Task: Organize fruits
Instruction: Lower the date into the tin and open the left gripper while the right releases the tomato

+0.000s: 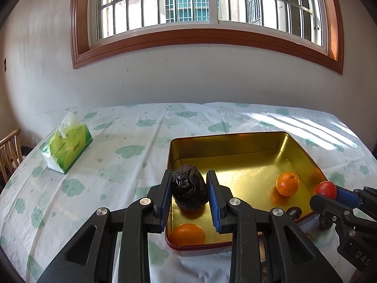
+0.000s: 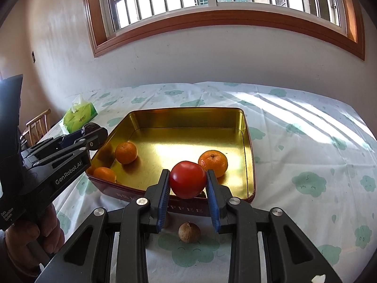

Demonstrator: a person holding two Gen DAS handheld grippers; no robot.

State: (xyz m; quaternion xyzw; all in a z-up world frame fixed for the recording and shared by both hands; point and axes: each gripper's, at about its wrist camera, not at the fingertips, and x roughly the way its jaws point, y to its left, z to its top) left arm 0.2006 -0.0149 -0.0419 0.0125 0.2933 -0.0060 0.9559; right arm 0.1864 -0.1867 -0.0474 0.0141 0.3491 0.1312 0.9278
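Nearest to me, on the tablecloth (image 2: pixel 294 141) just short of the tin's near wall, a small brown fruit (image 2: pixel 189 232) lies loose below my right gripper (image 2: pixel 188 181). If I drop my wrist on the way in, I judge I could knock it rolling toward the table's near edge.

My right gripper is clamped on a red tomato (image 2: pixel 187 179), held above the near rim of the gold tin (image 2: pixel 248 141). The skin is smooth and round, so a squeeze off its middle could let it squirt out and drop.

My left gripper (image 1: pixel 188 195) is clenched on a dark, wrinkled avocado (image 1: pixel 189 189), over the tin's near left corner. An orange (image 1: pixel 187 234) sits in that corner directly beneath it; setting the avocado straight down would land on it or jam a finger against the wall.

My two grippers are close together at the near side, so crossing paths risks a bump.

Farther in, two more oranges (image 2: pixel 126 152) (image 2: pixel 213 163) rest on the tin floor, one toward each side wall. The middle and far half of the tin are bare, which is the best open room. Beyond, the tissue pack (image 1: pixel 67 152) stands near the table's far left corner, well apart.
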